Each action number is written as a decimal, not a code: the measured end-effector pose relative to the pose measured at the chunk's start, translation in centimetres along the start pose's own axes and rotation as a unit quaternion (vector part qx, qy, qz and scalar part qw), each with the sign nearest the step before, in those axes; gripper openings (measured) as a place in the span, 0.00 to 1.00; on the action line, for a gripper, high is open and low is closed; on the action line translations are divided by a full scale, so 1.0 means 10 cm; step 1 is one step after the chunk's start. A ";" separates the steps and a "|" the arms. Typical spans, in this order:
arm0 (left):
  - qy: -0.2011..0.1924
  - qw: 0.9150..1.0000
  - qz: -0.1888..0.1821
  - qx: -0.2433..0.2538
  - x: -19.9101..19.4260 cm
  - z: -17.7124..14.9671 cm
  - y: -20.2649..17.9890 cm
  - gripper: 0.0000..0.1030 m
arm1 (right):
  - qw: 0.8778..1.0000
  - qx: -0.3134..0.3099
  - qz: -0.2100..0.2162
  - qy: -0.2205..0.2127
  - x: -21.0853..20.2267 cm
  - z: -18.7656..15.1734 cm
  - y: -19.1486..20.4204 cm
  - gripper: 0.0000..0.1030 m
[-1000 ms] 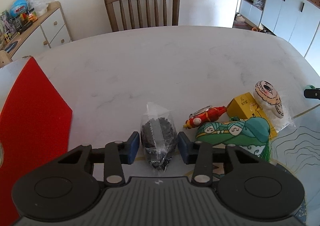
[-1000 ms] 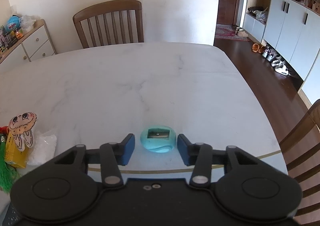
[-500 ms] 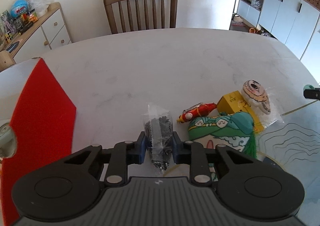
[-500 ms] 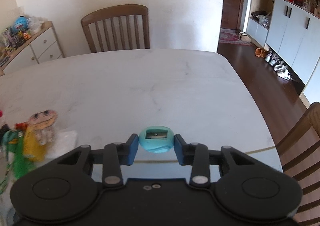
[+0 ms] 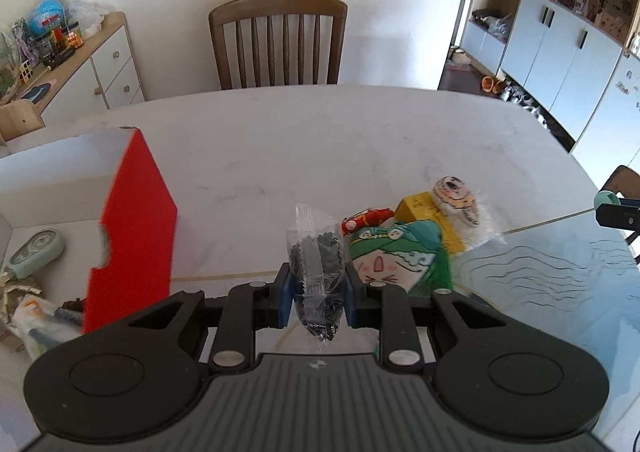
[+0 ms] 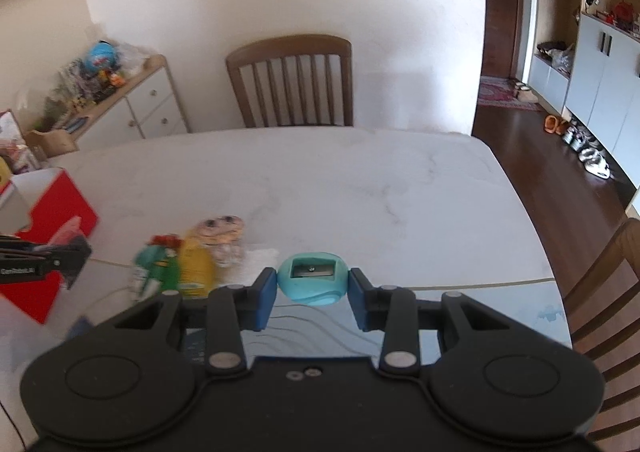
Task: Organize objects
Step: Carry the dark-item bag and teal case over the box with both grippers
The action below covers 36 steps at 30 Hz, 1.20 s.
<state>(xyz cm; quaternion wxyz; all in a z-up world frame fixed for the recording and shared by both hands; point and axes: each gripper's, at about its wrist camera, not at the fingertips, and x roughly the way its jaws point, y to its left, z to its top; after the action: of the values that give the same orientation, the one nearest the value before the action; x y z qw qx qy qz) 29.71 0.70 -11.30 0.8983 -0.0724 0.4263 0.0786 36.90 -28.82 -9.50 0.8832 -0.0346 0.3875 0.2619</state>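
My left gripper (image 5: 317,294) is shut on a clear packet of small black pieces (image 5: 318,264) and holds it above the table, right of an open red box (image 5: 136,228). My right gripper (image 6: 312,292) is shut on a teal pencil sharpener (image 6: 312,280) and holds it above the table's front part. On the table lie a green cartoon pouch (image 5: 396,256), a small red toy (image 5: 366,219), a yellow box (image 5: 424,212) and a cartoon-face charm in a clear bag (image 5: 456,196). The same pile (image 6: 188,260) shows blurred in the right wrist view.
The red box also shows at the left in the right wrist view (image 6: 48,236); inside it lie a pale green tape dispenser (image 5: 36,252) and other items. A wooden chair (image 5: 280,40) stands behind the marble table (image 5: 320,140). A sideboard (image 5: 80,68) stands at far left.
Both grippers closed on their objects and lifted them off the table. The left one moved up with the packet; the right one rose and swung left with the sharpener.
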 end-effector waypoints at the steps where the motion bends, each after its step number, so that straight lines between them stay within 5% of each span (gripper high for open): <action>1: -0.002 1.000 -0.001 -0.001 -0.06 -0.01 0.00 0.24 | 1.000 -0.001 0.001 -0.003 -0.06 0.00 0.05 0.36; 18: -0.041 0.998 -0.044 -0.010 -1.06 -0.17 0.34 0.24 | 0.995 -0.080 0.059 -0.026 -0.67 0.09 1.38 0.36; 36: -0.050 0.997 -0.040 -0.050 -1.49 -0.49 1.47 0.24 | 0.978 -0.175 0.108 -0.019 -0.40 0.15 3.25 0.36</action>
<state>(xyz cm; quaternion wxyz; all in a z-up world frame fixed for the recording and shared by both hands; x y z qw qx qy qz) 13.74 12.90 -3.70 0.9161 -0.1297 0.3734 0.0673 19.77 -2.18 -1.02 0.8372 -0.1414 0.3200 0.4204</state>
